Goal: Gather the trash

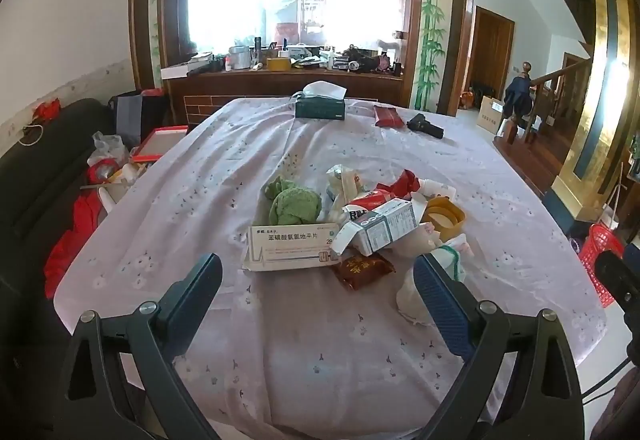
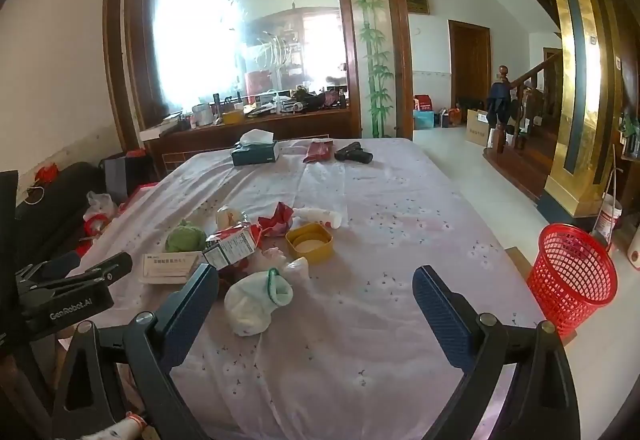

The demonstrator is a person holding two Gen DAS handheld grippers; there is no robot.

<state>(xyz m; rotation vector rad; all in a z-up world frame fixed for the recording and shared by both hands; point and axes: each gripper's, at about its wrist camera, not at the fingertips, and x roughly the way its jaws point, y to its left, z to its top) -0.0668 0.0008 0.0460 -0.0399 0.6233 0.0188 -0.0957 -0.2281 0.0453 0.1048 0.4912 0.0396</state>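
A heap of trash lies mid-table on the lilac cloth: a white medicine box (image 1: 290,245) (image 2: 170,267), a torn grey carton (image 1: 380,230) (image 2: 230,248), a green crumpled cloth (image 1: 294,202) (image 2: 185,236), a yellow lid (image 1: 444,218) (image 2: 309,242), a brown sachet (image 1: 362,267), red wrappers (image 1: 404,182) (image 2: 276,220) and a white sock (image 2: 256,298). A red mesh basket (image 2: 572,276) (image 1: 598,260) stands on the floor to the right of the table. My left gripper (image 1: 318,290) hangs open just short of the heap, holding nothing. My right gripper (image 2: 316,298) is open too, over the cloth right of the sock.
At the table's far end sit a dark green tissue box (image 1: 320,104) (image 2: 255,152), a red packet (image 1: 388,116) (image 2: 318,151) and a black gun-shaped tool (image 1: 425,126) (image 2: 354,153). A black sofa with bags and red items (image 1: 60,180) runs along the left. A wooden stair (image 2: 516,144) rises at the right.
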